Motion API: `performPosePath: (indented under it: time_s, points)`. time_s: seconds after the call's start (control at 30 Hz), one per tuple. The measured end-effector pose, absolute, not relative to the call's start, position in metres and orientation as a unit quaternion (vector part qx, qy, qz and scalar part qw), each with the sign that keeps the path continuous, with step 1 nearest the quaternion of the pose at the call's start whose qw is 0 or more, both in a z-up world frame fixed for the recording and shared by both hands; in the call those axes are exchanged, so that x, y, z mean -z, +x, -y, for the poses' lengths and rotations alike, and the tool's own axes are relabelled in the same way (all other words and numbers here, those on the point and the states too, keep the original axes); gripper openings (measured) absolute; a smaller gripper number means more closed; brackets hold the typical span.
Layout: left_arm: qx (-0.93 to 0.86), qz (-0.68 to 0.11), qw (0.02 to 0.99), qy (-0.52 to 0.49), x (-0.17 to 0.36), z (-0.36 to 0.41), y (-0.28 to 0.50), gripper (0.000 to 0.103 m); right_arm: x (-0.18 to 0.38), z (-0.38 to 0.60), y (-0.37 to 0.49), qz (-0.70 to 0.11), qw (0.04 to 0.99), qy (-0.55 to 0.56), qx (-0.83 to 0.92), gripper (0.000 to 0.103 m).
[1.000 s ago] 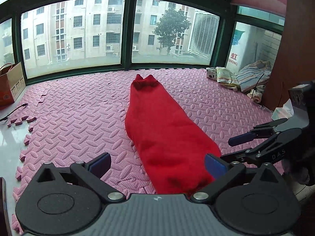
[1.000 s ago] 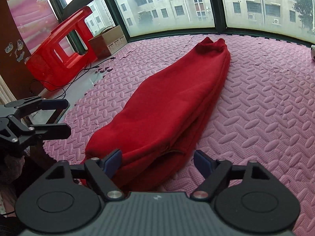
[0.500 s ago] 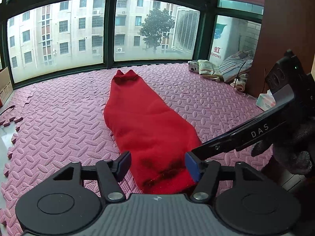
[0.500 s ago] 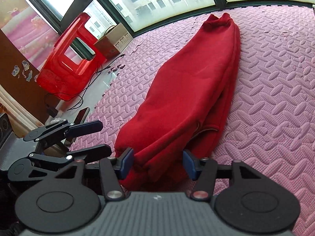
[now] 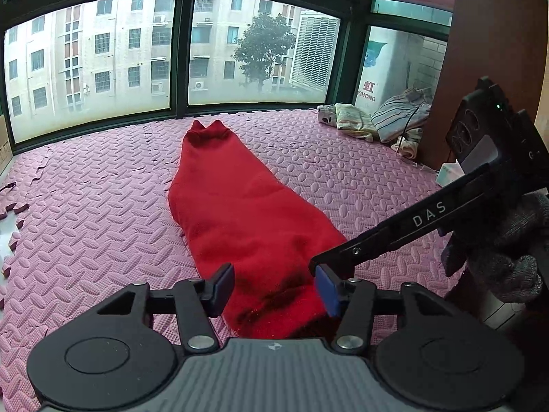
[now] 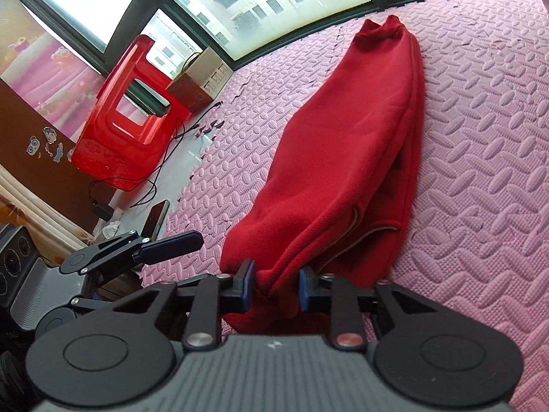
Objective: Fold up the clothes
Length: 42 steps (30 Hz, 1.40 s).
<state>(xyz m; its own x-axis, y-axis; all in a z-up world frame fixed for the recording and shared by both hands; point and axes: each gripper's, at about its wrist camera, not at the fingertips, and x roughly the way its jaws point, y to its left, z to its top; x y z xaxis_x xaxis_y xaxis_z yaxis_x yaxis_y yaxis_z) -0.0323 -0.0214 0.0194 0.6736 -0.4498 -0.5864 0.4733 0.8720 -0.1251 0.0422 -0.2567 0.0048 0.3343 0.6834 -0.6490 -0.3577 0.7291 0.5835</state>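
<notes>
Red garment (image 5: 240,213) on pink mat (image 5: 85,213), left tongs (image 5: 274,286) spread

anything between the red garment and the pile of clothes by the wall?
Nothing: only bare pink foam mat separates the red garment from the pile of clothes. Left wrist view shows it.

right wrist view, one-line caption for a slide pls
Right gripper pinching the near end of a folded red garment on a pink foam mat, left gripper open alongside.

The left gripper (image 5: 274,285) sits low at the near edge with jaws parted, while the right gripper (image 6: 276,286), held by a grey-gloved hand (image 5: 507,250), has jaws drawn close together pinching fabric.
</notes>
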Motion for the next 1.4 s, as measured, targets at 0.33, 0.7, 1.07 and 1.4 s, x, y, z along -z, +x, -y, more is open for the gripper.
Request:
performPosePath:
  time_s: [0.33,0.7,1.07,1.4]
  points:
    - [0.270,-0.324,0.907,0.018,-0.017,0.033,-0.021,0.055,0.003,0.266,0.043,-0.482,0.806,0.157,-0.306,0.020]
    - [0.302,-0.353,0.885,0.021,0.001,0.052,-0.007,0.050,-0.027,0.273,0.042,-0.436,0.850,0.065,-0.289,0.035]
    - [0.315,-0.335,0.888,0.018,-0.017,0.052,-0.001,0.050,-0.008,0.241,0.087,-0.410,0.865,-0.002,-0.288,0.035]
    - [0.325,-0.376,0.867,0.010,0.007,0.054,0.017,0.050,-0.009,0.240,0.106,-0.416,0.863,-0.012,-0.286,0.034]
